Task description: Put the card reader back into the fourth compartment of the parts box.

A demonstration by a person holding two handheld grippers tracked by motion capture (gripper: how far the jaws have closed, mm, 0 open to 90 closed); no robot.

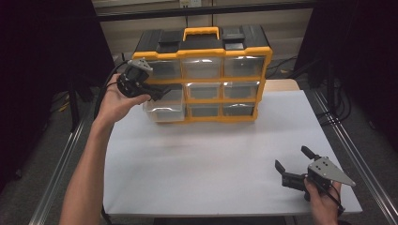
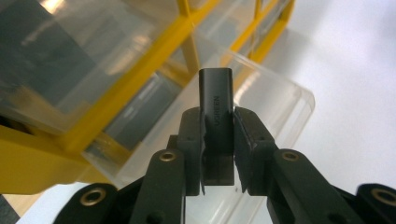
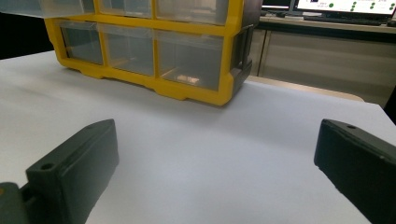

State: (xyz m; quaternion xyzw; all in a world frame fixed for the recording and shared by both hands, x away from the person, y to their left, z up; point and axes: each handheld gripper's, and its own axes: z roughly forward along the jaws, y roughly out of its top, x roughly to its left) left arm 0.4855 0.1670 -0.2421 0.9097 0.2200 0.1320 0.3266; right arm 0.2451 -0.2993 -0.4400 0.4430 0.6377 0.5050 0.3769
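At the near right of the white worktop, the right gripper rests low in the person's right hand with its jaws spread wide and nothing between them. Farther off at the left, the left gripper is clamped on a small black block, held over a clear drawer pulled out from the lower left of the yellow-and-black organiser standing at the far edge.

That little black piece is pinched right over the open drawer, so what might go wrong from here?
The left gripper pinches the small black part by its lower half only; it might slip or twist. Released off-centre, it may hit the clear drawer rim and bounce onto the white table. The pulled-out drawer might also get knocked.
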